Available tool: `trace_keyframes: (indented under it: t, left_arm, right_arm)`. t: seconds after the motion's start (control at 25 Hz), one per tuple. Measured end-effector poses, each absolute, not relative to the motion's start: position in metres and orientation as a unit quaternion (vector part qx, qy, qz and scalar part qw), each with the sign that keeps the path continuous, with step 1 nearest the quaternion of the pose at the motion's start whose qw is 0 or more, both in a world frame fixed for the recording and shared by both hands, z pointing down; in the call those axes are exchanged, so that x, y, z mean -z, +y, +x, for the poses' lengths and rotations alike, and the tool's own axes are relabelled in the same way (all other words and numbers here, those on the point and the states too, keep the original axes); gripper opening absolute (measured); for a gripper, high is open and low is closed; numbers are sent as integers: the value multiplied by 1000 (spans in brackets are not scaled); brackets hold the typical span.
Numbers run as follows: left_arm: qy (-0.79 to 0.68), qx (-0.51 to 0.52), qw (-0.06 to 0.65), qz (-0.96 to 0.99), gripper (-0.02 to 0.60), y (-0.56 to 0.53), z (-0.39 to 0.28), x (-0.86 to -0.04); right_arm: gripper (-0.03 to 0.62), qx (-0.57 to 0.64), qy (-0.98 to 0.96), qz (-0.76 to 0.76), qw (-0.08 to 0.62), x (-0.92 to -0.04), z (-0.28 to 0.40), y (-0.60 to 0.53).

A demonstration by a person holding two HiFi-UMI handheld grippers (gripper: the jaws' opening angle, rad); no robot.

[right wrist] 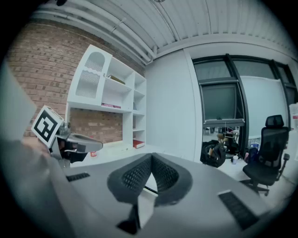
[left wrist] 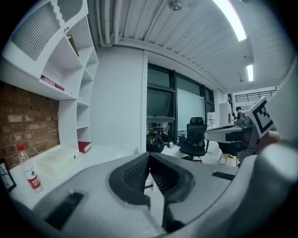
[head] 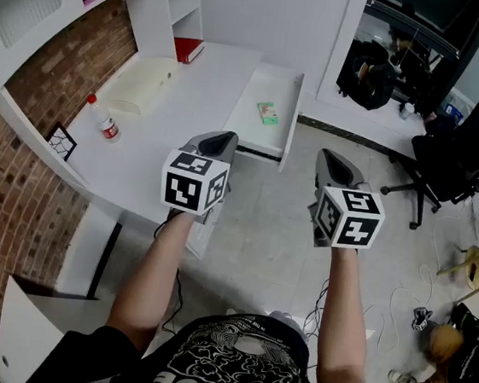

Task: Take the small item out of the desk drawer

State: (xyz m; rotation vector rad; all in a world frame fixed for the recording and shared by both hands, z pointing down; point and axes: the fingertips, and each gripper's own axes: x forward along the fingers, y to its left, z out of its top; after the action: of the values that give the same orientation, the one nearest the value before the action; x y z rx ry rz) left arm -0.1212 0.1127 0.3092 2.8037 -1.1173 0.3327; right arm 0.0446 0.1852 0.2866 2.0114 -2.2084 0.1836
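both tongs shut and empty, item lying in the open drawer

in the head view the person holds the left gripper (head: pixel 217 143) just left of centre and the right gripper (head: pixel 329 160) just right of centre. both are on bare forearms, side by side and apart from each other, pointing toward the top of the frame.

in the left gripper view the two dark ribbed pads meet at their tips, with nothing between them. the right gripper view shows the same: tips together, nothing clamped.

the drawer (head: pixel 269 85) stands pulled out from the white desk (head: pixel 199 96) in the upper middle of the head view, above and between the two grippers. the small green item (head: pixel 268 113) lies on the drawer's white floor, near its middle. neither gripper touches the drawer or the item; the left gripper's tips are nearer to the drawer's front edge than the right's.

on the desk top, in the left part of the frame, a bottle (head: pixel 103 118) with a red cap stands upright. a cream case (head: pixel 144 84) lies above it, and a red book (head: pixel 188 49) sits in the shelf corner beyond. a brick wall (head: pixel 55 71) runs down the left side. a black office chair (head: pixel 464 143) stands at the right edge.
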Motion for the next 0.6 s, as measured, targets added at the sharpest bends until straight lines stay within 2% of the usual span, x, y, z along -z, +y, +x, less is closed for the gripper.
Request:
trace_keyframes:
  t: [0.32,0.6]
  left_arm:
    - [-363,-108,51,924,5,109,-118,-310]
    - [-367,-104,49,923,5,101,-117,-308]
  right_arm:
    - [6,-66,-732,674,71,-291,40,180]
    - [48,-68,-741,664,77,-295,34,164]
